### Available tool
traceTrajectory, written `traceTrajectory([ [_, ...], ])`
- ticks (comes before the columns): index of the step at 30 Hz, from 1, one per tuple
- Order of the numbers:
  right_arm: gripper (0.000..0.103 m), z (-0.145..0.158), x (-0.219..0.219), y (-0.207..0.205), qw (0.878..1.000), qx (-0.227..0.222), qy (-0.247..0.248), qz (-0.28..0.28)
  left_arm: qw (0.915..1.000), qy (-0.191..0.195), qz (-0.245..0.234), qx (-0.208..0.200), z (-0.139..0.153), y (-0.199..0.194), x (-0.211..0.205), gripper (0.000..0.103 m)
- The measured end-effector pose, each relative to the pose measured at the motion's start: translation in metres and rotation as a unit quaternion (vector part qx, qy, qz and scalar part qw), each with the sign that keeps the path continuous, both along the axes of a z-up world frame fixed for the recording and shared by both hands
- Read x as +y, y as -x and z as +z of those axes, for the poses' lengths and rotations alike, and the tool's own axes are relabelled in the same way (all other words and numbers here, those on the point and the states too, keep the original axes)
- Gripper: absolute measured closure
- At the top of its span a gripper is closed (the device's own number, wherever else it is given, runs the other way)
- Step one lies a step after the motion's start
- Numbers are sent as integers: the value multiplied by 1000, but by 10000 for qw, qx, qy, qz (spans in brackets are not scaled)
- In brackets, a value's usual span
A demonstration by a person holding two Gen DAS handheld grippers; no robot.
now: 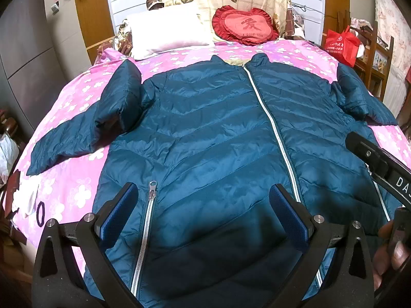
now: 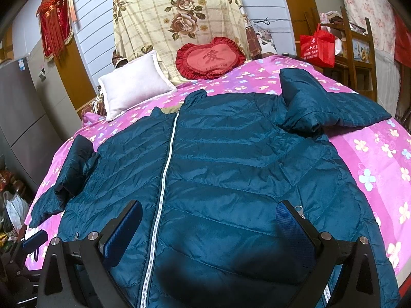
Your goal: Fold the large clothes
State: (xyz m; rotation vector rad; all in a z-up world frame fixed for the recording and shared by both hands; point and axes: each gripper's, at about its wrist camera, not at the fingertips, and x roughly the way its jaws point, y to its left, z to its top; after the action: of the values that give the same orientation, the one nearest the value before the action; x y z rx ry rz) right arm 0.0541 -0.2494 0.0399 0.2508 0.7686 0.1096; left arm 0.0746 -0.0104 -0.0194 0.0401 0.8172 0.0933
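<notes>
A teal quilted puffer jacket (image 1: pixel 215 133) lies front-up and zipped on the pink flowered bedspread (image 1: pixel 74 187), collar toward the pillows, both sleeves spread out and bent. It also shows in the right wrist view (image 2: pixel 231 169). My left gripper (image 1: pixel 205 215) is open and empty, hovering over the jacket's lower left panel near a pocket zipper (image 1: pixel 151 192). My right gripper (image 2: pixel 208 233) is open and empty over the lower front, right of the centre zipper (image 2: pixel 164 179). The right gripper's black body (image 1: pixel 377 161) shows at the right edge of the left wrist view.
A white pillow (image 1: pixel 167 33) and a red heart cushion (image 1: pixel 244 25) lie at the head of the bed. A floral quilt (image 2: pixel 179 18) hangs behind them. A red bag (image 1: pixel 341 43) sits on wooden shelves at the right. A dark hair tie (image 1: pixel 40 213) lies near the bed's left edge.
</notes>
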Motion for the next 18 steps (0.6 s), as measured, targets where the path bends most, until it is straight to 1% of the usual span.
traceTrajectory([
  [6, 0, 1, 0, 1, 10000, 4, 5, 0, 10000, 38, 5, 23, -2, 0, 0, 1],
  [7, 0, 1, -1, 0, 10000, 6, -4, 2, 10000, 79, -1, 25, -1, 0, 1, 1],
  [9, 0, 1, -1, 0, 10000, 1, -15, -11, 9994, 346, -46, 37, -1, -1, 9, 1],
  [10, 0, 2, 0, 0, 10000, -6, -11, -8, 9992, 392, -36, 12, 0, -3, 14, 1],
  [12, 0, 1, 2, 0, 10000, -21, -2, 5, 9993, 315, 136, -140, 6, -8, 34, 1],
  [13, 0, 2, 4, 0, 10000, -26, 3, 17, 9989, 345, 259, -204, 9, -12, 51, 1],
  [15, 0, 0, 6, 0, 10000, -5, -2, 35, 9972, 530, 466, -257, 13, -18, 84, 1],
  [18, 0, -6, 12, -3, 9999, 88, 27, 79, 9909, 889, 977, -241, 12, -28, 152, 1],
])
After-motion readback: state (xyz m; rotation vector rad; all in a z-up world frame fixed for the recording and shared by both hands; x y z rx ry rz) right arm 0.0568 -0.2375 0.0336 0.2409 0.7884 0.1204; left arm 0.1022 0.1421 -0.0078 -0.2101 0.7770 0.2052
